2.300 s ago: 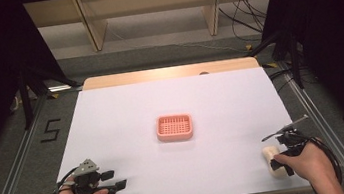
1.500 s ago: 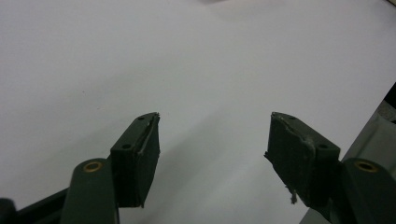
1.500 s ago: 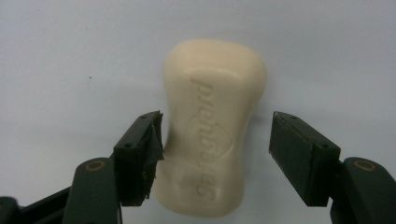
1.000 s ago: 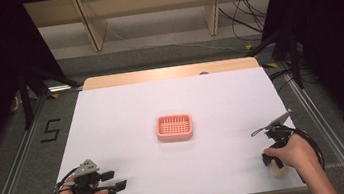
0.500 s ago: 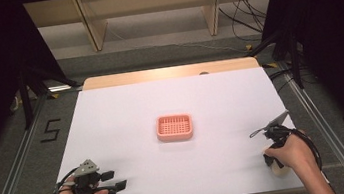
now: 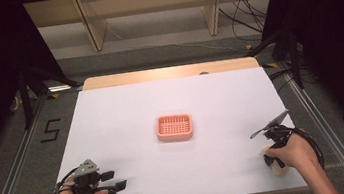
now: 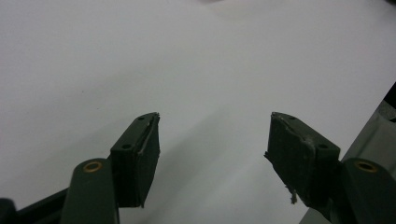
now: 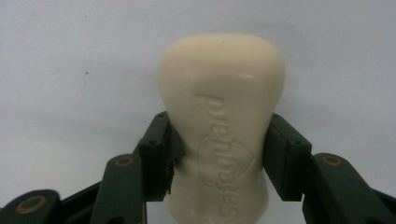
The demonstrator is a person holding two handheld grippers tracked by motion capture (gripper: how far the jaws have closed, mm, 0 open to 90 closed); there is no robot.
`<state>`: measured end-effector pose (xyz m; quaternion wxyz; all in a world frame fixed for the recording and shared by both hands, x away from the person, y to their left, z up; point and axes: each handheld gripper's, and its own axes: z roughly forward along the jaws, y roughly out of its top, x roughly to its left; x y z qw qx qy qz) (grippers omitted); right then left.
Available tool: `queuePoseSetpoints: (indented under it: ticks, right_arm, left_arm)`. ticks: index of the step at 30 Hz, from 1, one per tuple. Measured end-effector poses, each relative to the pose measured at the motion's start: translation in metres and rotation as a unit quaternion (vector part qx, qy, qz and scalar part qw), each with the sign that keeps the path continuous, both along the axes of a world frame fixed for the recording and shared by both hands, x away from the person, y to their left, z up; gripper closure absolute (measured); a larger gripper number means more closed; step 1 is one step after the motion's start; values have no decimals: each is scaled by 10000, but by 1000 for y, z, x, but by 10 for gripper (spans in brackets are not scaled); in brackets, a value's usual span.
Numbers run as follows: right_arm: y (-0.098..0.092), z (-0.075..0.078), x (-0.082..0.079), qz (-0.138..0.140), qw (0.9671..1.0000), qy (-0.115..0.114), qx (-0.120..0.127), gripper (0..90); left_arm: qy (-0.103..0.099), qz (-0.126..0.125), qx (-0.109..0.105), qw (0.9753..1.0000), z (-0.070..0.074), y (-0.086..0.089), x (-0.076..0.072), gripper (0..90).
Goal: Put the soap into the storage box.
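Between the jaws of the right gripper sits a soap bar, squeezed, long way pointing ahead, with the pink basket far off left; the left gripper is spread wide with nothing in it.

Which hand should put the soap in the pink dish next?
Right, most likely. Its tongs are already shut on the soap bar, off the pink dish's right side. The left tongs are open with nothing between them, at the table's near-left corner.
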<state>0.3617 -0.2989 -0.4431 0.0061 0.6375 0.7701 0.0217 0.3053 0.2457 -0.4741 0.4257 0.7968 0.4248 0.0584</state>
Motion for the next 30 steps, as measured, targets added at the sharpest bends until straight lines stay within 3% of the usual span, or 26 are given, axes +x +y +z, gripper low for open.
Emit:
queuePoseSetpoints:
  ticks: [3,8,9,10,11,14,15,18,19,24,25,26,28,29,30]
  right_arm:
    - [1,5,0,144,9997,-3,196,503]
    - [5,8,0,258,9995,-178,1,503]
    - [6,9,1,353,9991,-130,203,503]
    - [6,9,1,353,9991,-130,203,503]
    - [9,8,1,408,9988,-255,-12,503]
    - [10,8,2,618,9976,-282,-111,503]
    - [10,8,3,614,9978,-230,69,503]
    - [11,9,4,686,9973,-273,25,503]
    - [10,9,5,758,9967,-246,134,503]
    - [11,10,8,937,9948,-343,181,504]
    - [13,11,8,956,9947,-384,-10,504]
    - [13,10,8,943,9947,-354,219,504]
    - [16,11,9,972,9943,-355,251,504]
    - [16,11,10,1100,9931,-396,120,504]
    - [15,11,11,1122,9928,-344,238,504]
  left_arm:
    - [-7,-53,88,9999,1,2,0,339]
    - [-8,-14,29,10000,1,1,0,339]
    - [-10,-13,23,10000,0,1,0,339]
    - [-10,-13,23,10000,0,1,0,339]
    - [-7,-2,7,10000,0,0,0,339]
    - [-10,-11,23,10000,0,1,0,339]
    - [-8,-12,28,10000,0,1,0,339]
    - [-10,-13,30,10000,0,1,0,339]
    - [-10,-3,0,10000,0,0,0,339]
    - [-14,-17,32,10000,1,1,0,339]
    - [-13,-20,41,10000,1,1,0,339]
    - [-15,-23,41,10000,1,1,0,339]
    - [-14,-16,38,10000,1,1,0,339]
    - [-13,-4,6,10000,0,0,0,339]
    - [-12,-4,8,10000,0,0,0,339]
